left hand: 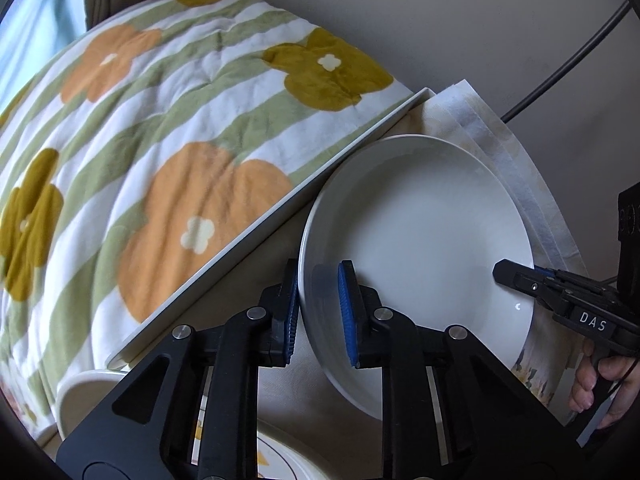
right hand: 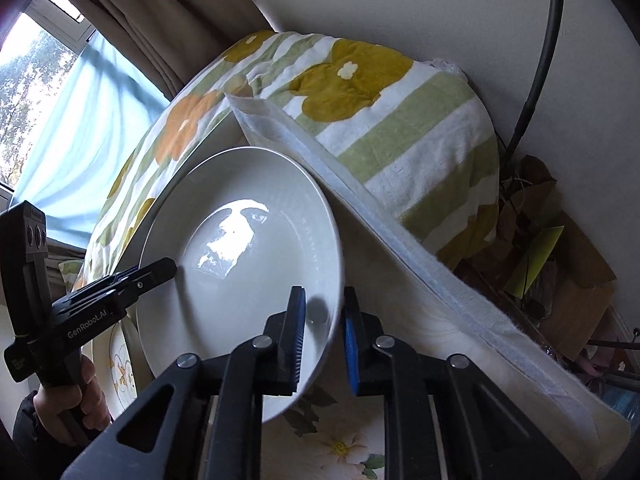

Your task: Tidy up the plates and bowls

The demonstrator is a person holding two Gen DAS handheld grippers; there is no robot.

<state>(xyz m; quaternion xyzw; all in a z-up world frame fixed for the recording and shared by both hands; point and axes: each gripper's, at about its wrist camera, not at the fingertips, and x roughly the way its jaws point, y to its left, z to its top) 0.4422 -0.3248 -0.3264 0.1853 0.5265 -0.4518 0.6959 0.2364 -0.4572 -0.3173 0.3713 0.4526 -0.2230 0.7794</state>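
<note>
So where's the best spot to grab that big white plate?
By its rim, from the sides. The plate is wide and shallow with a thin raised edge, so fingers can only pinch across that edge. Here the left gripper and right gripper each straddle the rim on opposite sides, which probably keeps so wide a plate level.

soft daylight from the window [right hand: 28,80]; glare on the white plate [right hand: 236,232]; fisheye-bent, dark edges
</note>
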